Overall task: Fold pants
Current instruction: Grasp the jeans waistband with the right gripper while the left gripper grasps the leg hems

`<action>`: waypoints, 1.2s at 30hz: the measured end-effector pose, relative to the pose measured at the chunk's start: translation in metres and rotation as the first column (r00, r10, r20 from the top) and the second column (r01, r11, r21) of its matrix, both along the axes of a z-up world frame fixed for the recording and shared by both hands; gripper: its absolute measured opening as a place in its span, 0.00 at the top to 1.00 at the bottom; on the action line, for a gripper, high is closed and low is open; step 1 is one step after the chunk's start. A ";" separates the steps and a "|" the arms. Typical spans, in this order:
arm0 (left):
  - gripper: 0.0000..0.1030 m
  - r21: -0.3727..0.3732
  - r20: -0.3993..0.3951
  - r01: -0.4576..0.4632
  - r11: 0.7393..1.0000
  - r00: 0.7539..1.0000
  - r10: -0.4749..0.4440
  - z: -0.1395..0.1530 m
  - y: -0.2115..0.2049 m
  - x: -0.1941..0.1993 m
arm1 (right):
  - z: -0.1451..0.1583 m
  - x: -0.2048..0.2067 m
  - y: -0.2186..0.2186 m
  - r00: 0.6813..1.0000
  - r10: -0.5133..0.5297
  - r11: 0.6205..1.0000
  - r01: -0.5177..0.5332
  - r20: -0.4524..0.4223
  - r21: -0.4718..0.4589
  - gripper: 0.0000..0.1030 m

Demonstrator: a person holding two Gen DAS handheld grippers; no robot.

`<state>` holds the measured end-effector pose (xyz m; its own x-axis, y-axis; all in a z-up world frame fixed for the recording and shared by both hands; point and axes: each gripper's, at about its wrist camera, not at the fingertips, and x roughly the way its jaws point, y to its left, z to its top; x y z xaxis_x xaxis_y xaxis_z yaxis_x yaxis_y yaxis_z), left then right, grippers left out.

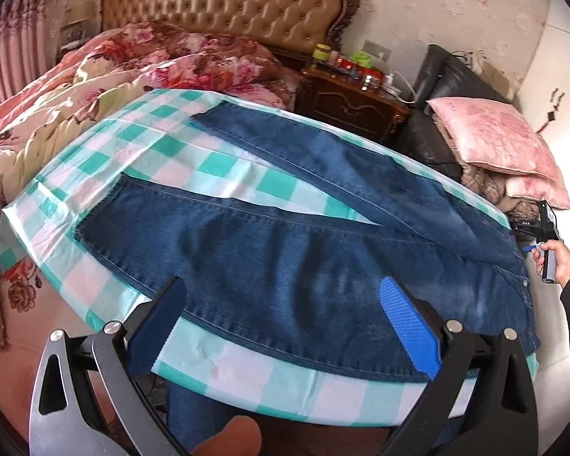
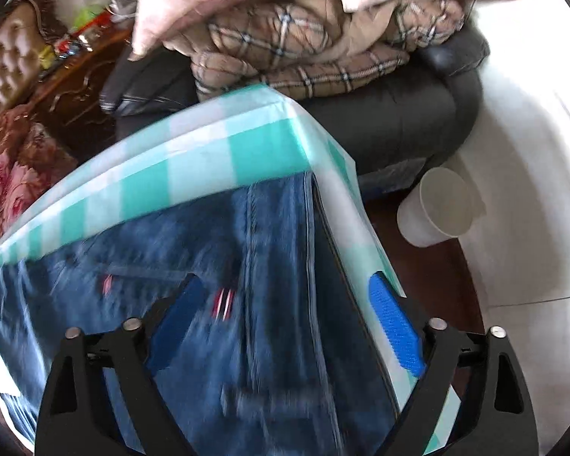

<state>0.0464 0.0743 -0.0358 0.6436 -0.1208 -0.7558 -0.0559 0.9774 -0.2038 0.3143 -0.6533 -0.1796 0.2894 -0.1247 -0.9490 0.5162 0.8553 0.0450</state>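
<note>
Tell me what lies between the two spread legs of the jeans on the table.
In the left wrist view, only a bare wedge of the checked tablecloth lies between the two legs of the jeans; nothing rests on it.

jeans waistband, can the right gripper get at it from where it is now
Probably yes. The right gripper hangs open right over the waist end of the jeans at the table corner, nothing lying between its fingers and the denim. The view is motion-blurred, so contact is unclear.

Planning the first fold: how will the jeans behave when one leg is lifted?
The jeans lie flat and creased, so probably floppy, draping from the grip. Thick denim suggests some weight. The glossy checked tablecloth may let them slide.
</note>
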 end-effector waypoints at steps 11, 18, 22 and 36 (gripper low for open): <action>0.01 0.016 -0.070 0.021 1.000 0.997 -0.020 -0.020 -0.018 0.052 | -0.006 0.019 -0.028 0.984 -0.114 0.994 0.113 0.140 0.013 0.86; 0.01 0.028 -0.054 0.074 0.997 0.996 -0.072 -0.023 -0.042 0.093 | 0.003 0.007 -0.016 0.948 -0.137 0.987 0.157 0.287 -0.046 0.86; 0.01 0.003 -0.057 0.088 0.996 0.995 -0.088 -0.024 -0.051 0.105 | 0.035 -0.013 0.008 0.912 -0.045 0.987 0.105 0.407 -0.125 0.86; 0.02 -0.101 -0.037 0.051 0.994 0.998 -0.055 -0.012 -0.021 0.084 | 0.107 -0.258 0.101 0.600 0.222 0.947 -0.319 0.769 -0.025 0.87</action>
<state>0.1301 0.0529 -0.0481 0.6038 -0.2302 -0.7632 -0.0144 0.9541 -0.2992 0.0558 -0.5518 -0.0725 0.9098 0.1648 -0.3809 0.0035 0.9147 0.4041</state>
